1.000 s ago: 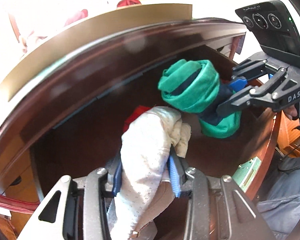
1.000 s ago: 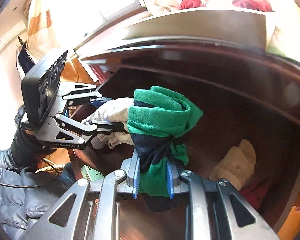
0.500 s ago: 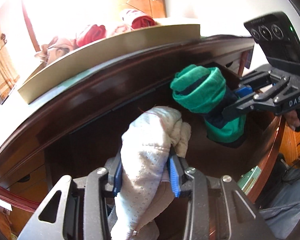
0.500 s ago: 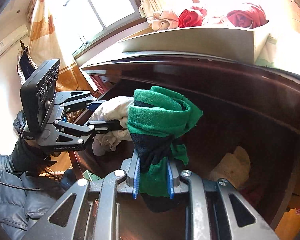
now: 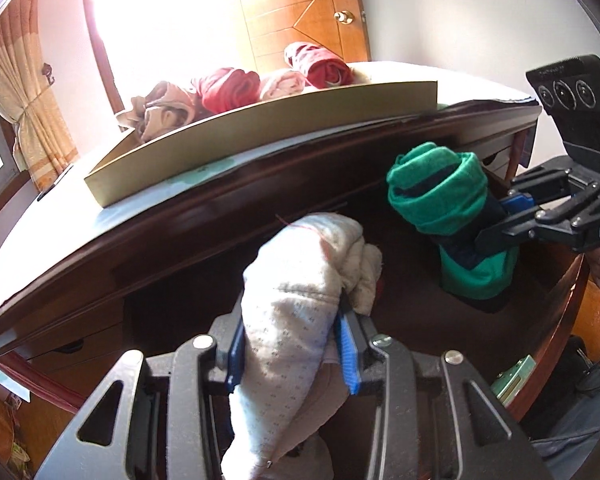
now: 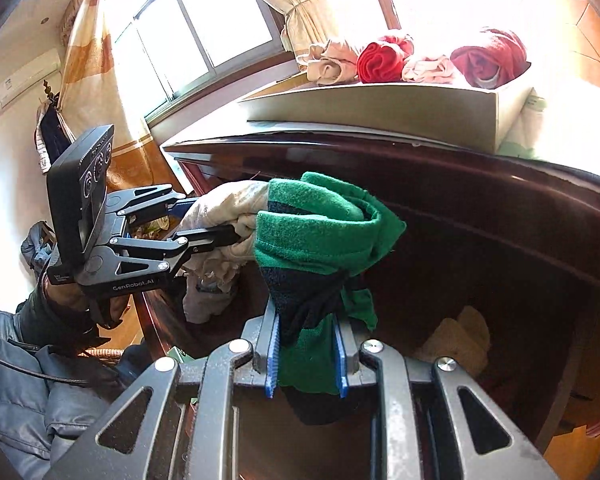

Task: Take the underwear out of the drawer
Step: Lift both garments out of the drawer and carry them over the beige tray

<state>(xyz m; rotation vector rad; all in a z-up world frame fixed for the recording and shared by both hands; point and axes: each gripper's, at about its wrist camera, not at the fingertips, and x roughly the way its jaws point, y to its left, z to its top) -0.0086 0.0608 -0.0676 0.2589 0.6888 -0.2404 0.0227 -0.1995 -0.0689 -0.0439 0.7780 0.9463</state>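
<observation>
White underwear (image 5: 296, 320) sits clamped in our left claw (image 5: 292, 356), green underwear (image 6: 312, 240) (navy-banded) clamped in our right claw (image 6: 306, 360), both held above the open drawer (image 6: 500, 264).

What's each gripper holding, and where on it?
Left gripper pinches the white underwear roll near its lower half; right gripper clamps the green roll below its middle.

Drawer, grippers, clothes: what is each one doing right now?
Drawer: open.
Left hand-held gripper: shut on the white underwear.
Right hand-held gripper: shut on the green underwear.
Cardboard box: open-topped, rolled clothes inside.
</observation>
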